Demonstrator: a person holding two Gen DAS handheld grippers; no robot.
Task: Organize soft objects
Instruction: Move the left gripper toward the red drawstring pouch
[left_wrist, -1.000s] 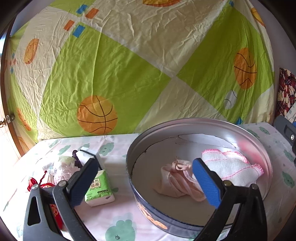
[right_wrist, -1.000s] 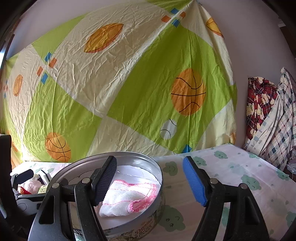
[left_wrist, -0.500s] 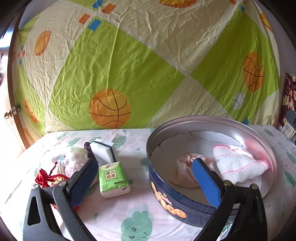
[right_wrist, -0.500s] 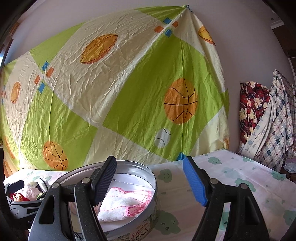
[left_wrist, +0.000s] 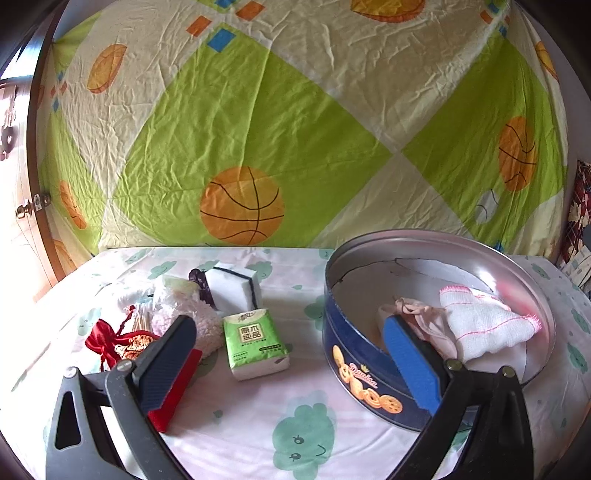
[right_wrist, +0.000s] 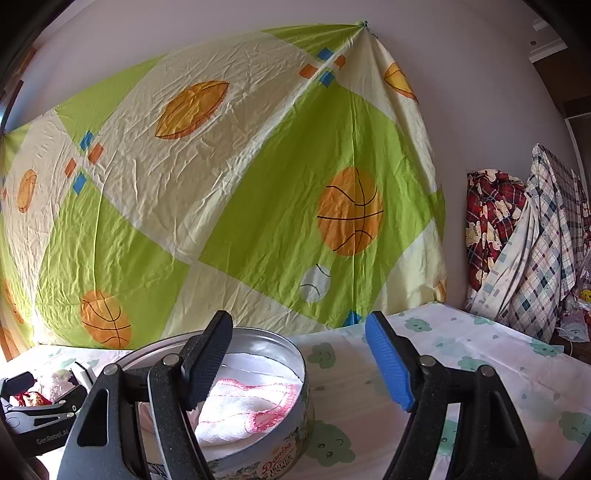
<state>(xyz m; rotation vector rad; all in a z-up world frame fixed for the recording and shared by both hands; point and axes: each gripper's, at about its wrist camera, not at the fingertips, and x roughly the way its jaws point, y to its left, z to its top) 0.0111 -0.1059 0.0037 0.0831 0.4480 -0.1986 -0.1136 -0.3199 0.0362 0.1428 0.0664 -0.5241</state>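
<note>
Holding my left gripper (left_wrist: 291, 360) and right gripper (right_wrist: 299, 360) open, empty, white pink-stitched cloth (left_wrist: 484, 323) folded inside round blue cookie tin (left_wrist: 354, 365), pink fabric (left_wrist: 417, 314) bunched beside it.

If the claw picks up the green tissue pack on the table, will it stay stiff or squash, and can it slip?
The green tissue pack looks soft: its plastic wrap is puffed and its corners rounded, so it will probably squash a little under the pads. The wrap seems glossy, so it may slip somewhat. It lies flat on the tablecloth, so rolling or tipping seems unlikely.
</note>
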